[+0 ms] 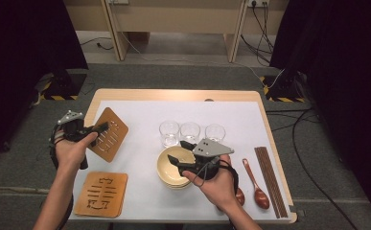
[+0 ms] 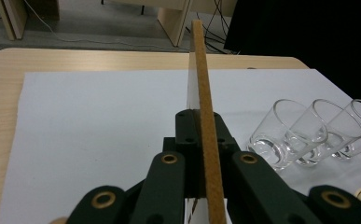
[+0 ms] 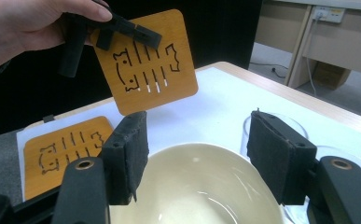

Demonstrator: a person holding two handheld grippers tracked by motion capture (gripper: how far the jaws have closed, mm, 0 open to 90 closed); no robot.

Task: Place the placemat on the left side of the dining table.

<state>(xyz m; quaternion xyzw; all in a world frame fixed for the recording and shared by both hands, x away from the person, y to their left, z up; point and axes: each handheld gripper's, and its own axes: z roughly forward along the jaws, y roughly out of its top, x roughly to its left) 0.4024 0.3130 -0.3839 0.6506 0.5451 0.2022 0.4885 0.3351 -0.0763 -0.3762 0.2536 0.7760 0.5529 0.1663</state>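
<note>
My left gripper (image 1: 99, 128) is raised over the table's left edge, shut on one edge of a wooden trivet (image 1: 110, 136) with a cut-out fish pattern. In the left gripper view that trivet (image 2: 205, 107) stands edge-on between the jaws. The right gripper view shows it (image 3: 148, 60) held up in the air. My right gripper (image 1: 179, 153) hovers open over a stack of cream bowls (image 1: 169, 171). Its two pads (image 3: 128, 149) flank the top bowl (image 3: 201, 186) without touching it.
A second fish trivet (image 1: 100, 194) lies flat at the front left of the white mat (image 1: 140, 115). Three clear glasses (image 1: 190, 131) stand in a row behind the bowls. Two brown spoons (image 1: 256, 186) and several chopsticks (image 1: 270, 179) lie at the right.
</note>
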